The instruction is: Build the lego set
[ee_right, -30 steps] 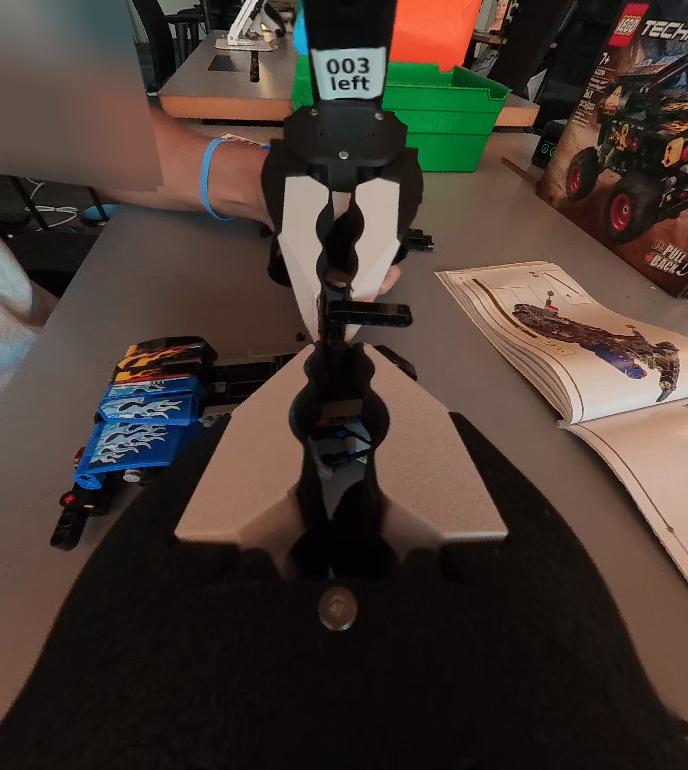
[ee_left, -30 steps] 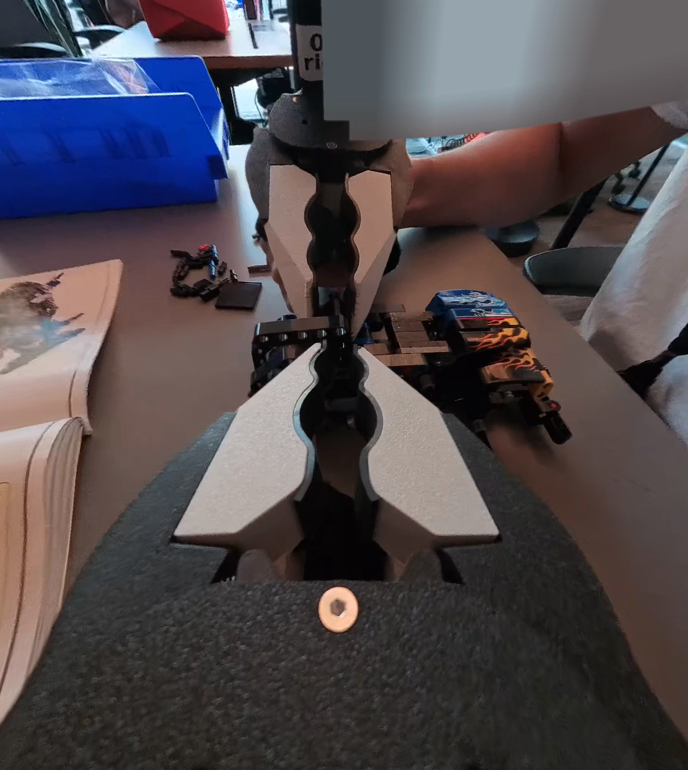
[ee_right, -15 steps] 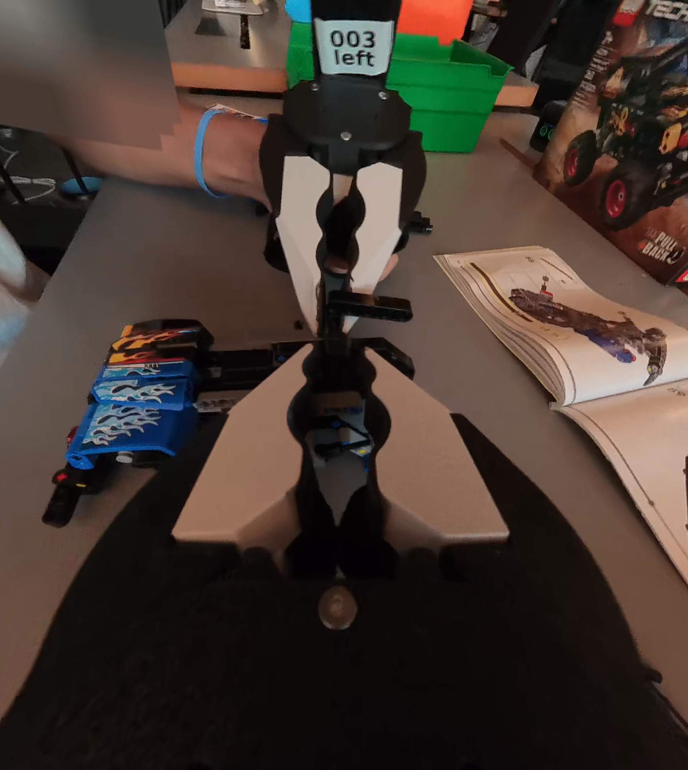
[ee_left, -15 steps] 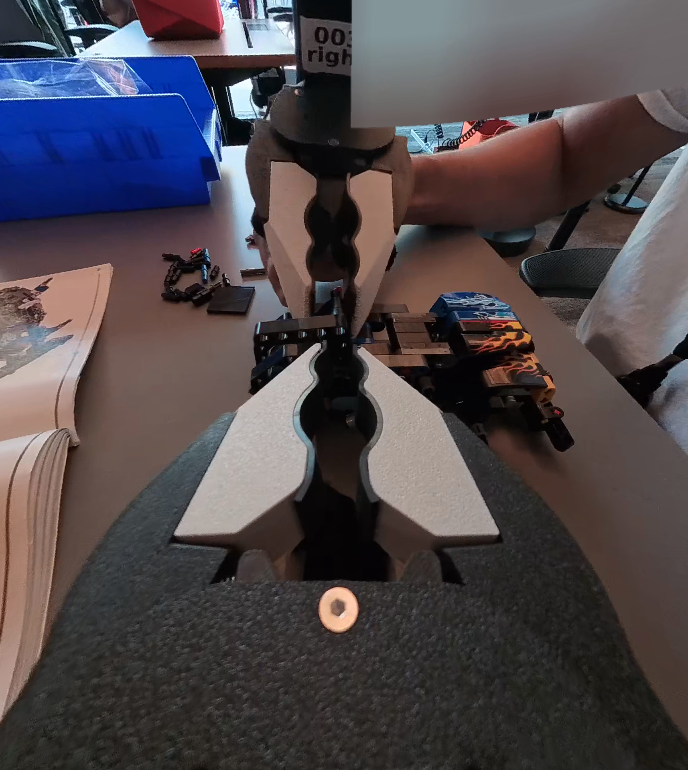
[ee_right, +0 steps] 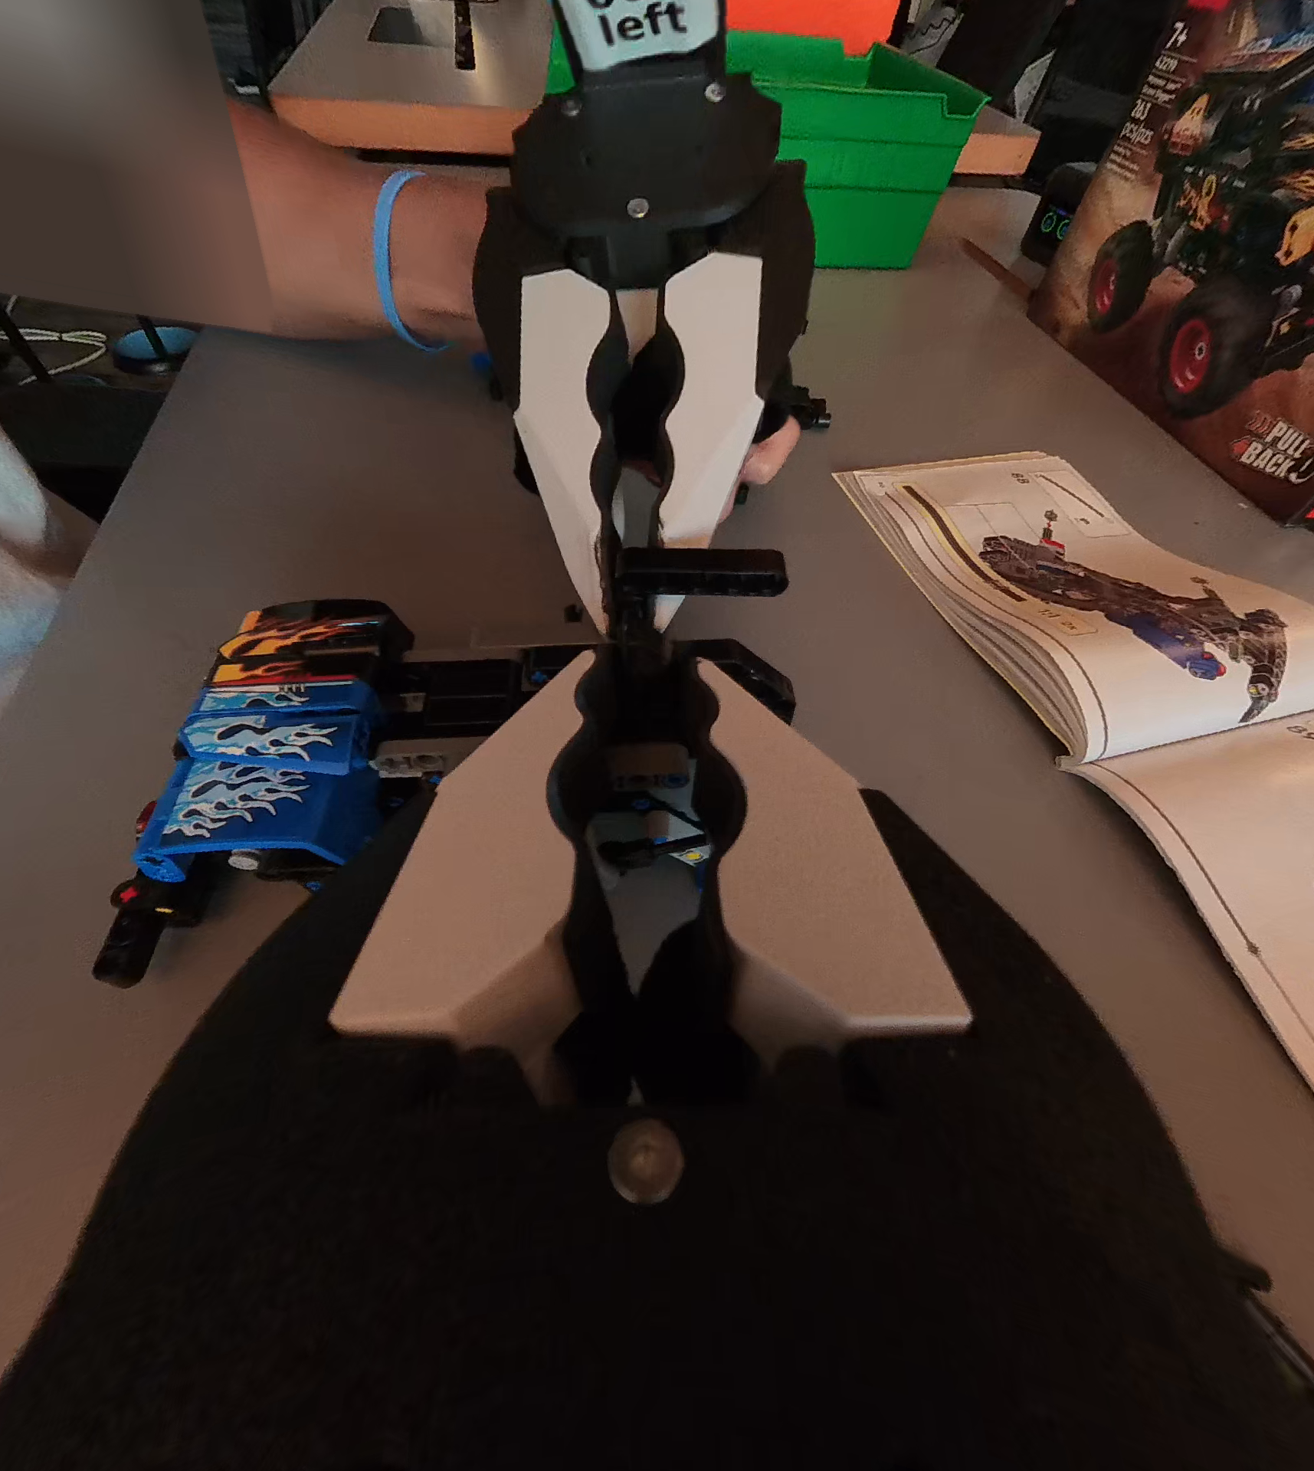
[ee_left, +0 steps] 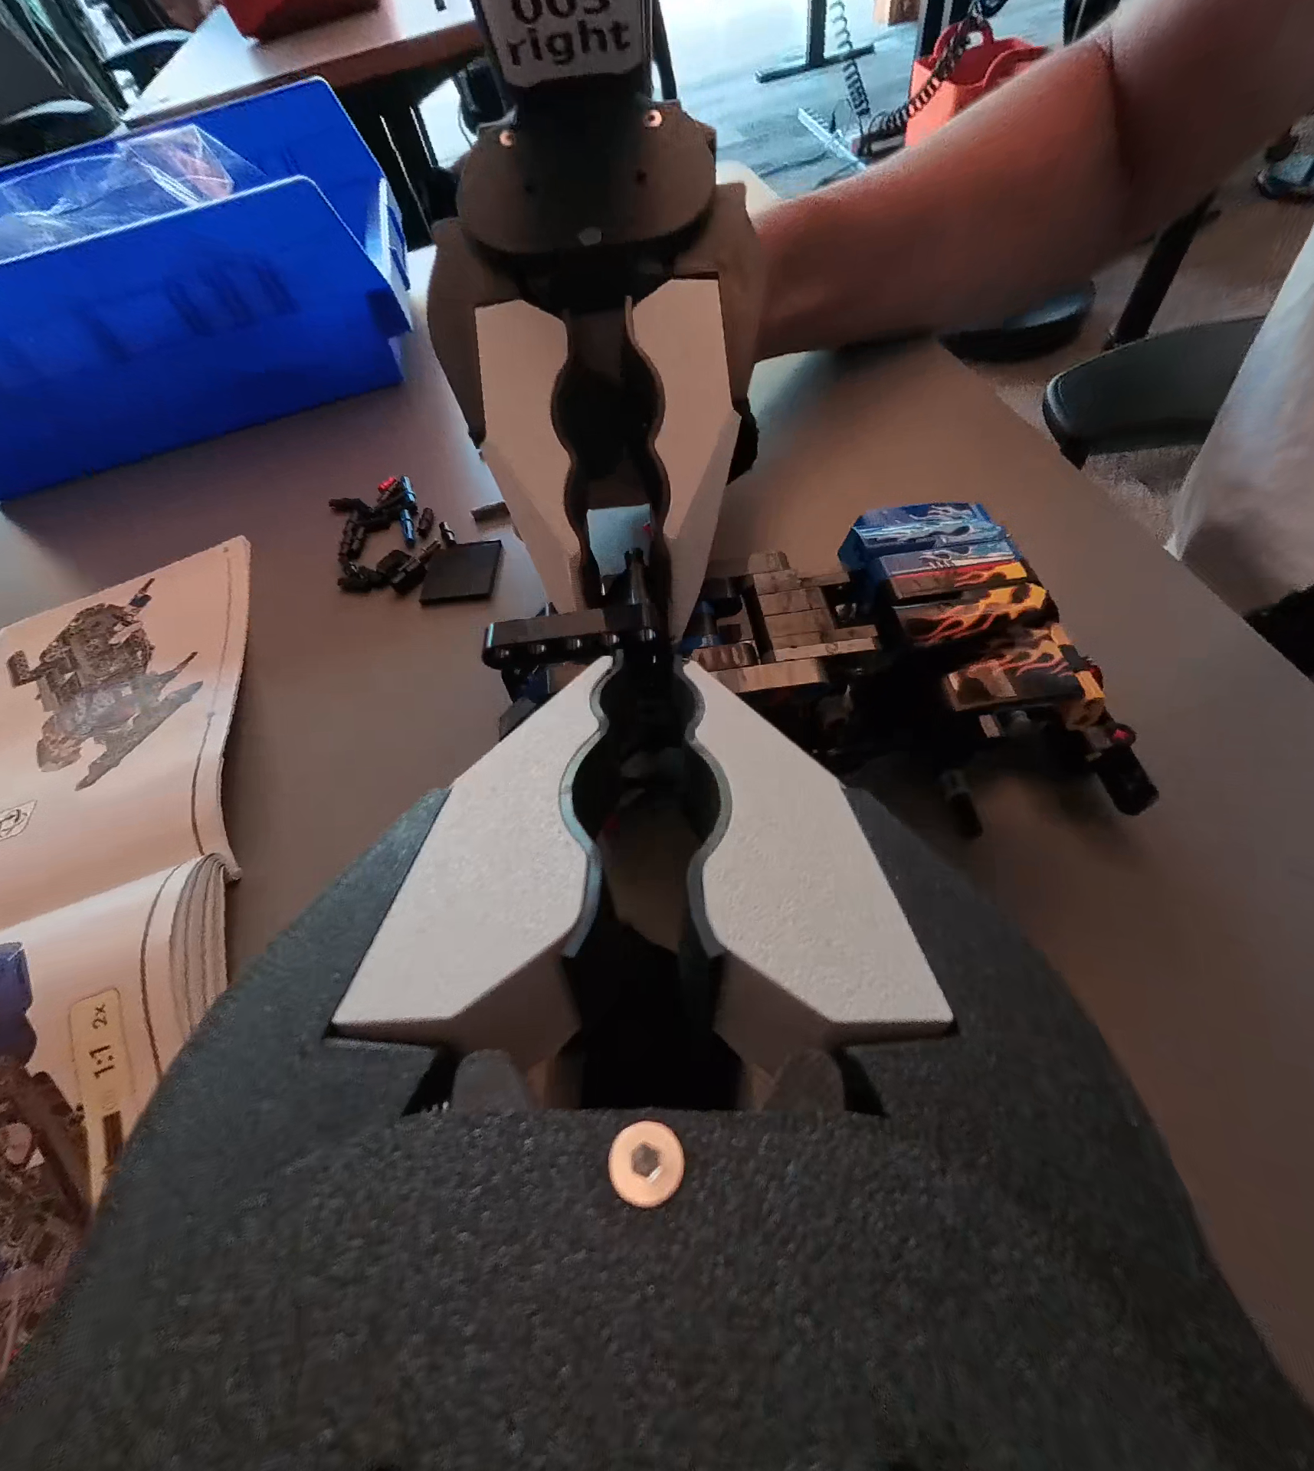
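Observation:
A partly built truck model (ee_left: 956, 629) with blue and orange flame panels lies on the grey table; it also shows in the right wrist view (ee_right: 271, 740). My two grippers meet tip to tip over its black front end. My left gripper (ee_left: 641, 661) is shut on a black holed beam (ee_left: 574, 637), which sticks out sideways. In the right wrist view the left gripper (ee_right: 632, 621) pinches the post under that beam (ee_right: 697, 571). My right gripper (ee_right: 637, 661) is shut on the black part of the model just below it, and it also shows in the left wrist view (ee_left: 629, 597).
An open instruction booklet (ee_left: 80, 716) lies beside the model, also in the right wrist view (ee_right: 1195, 637). Small loose black parts (ee_left: 391, 541) and a black tile (ee_left: 462, 573) lie behind. A blue bin (ee_left: 120, 318), a green bin (ee_right: 868, 159) and the set's box (ee_right: 1234, 239) stand at the edges. My left and right fingertips are right by each other. The black tile (ee_left: 462, 573) is about equally far from each gripper, around 15 centimetres.
Both grippers stay shut, tip to tip at the beam. The pair has drawn a little closer together and shifted slightly. The model has not moved on the table.

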### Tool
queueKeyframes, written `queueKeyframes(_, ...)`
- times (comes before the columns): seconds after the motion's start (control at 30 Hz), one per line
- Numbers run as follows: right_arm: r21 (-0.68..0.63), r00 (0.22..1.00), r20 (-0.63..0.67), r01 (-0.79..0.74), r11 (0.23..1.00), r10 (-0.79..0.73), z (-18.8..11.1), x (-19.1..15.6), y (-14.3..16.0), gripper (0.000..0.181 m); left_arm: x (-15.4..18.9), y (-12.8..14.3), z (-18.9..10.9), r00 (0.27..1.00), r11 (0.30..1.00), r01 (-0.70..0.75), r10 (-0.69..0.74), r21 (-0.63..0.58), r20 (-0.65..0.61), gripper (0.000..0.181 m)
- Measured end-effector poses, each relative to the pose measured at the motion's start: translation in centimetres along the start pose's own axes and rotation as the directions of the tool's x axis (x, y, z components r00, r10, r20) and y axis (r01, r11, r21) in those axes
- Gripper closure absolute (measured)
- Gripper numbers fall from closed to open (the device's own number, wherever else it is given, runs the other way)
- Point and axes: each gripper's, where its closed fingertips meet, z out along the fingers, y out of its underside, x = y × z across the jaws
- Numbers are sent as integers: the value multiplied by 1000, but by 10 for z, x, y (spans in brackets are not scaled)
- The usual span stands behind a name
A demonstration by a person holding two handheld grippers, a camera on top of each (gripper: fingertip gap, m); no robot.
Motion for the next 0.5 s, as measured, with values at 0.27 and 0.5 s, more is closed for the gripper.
queueKeyframes(0.27,-6,1000,0,8,1000,-8,0,-1,0,167,1,-2,4,999,999,41,-40,30,-17,174)
queueKeyframes(0.5,-2,999,27,-46,999,46,-2,-2,-1,167,1,-2,3,998,997,57,-56,58,-17,174)
